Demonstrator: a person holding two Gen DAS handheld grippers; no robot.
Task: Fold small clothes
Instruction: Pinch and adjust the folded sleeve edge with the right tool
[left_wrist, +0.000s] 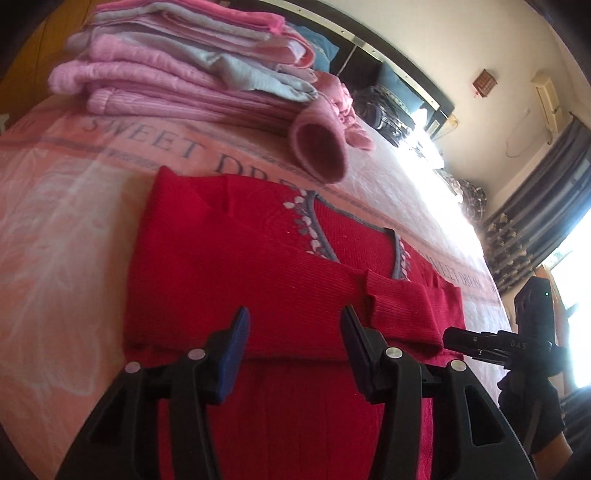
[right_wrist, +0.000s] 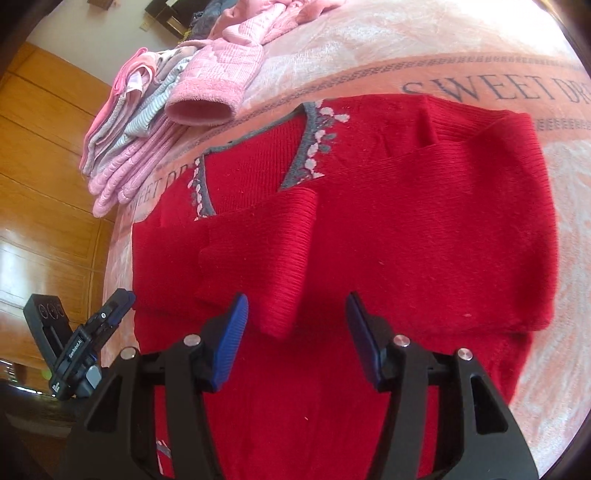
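- Red sweater (left_wrist: 258, 280) lies flat on the pink bedspread (left_wrist: 74, 206), both sleeves folded across its chest.
- Left gripper (left_wrist: 291, 325) spread wide, holding nothing, low over the sweater's lower part.
- Right gripper (right_wrist: 295, 314) likewise released, empty, above the sleeve cuff (right_wrist: 280, 314).
- Stack of folded pink and grey clothes (left_wrist: 177, 70) sits farther up the bed, apart from the sweater.
- No containers seen.

Red sweater (right_wrist: 406, 229), centre frame: fine ribbed knit, matt, w/ grey woven trim at the neck. Bedspread (left_wrist: 66, 206) beneath: soft plush cloth, pink, slight sheen in sunlight. Stack of folded clothes (left_wrist: 177, 70), upper left: fuzzy and ribbed knits, matt. Left gripper (left_wrist: 291, 332) & right gripper (right_wrist: 295, 317): matt black plastic, ridged blue rubbery pads (right_wrist: 232, 332), shiny metal pins. Wardrobe (right_wrist: 40, 155), left edge: glossy varnished wood.
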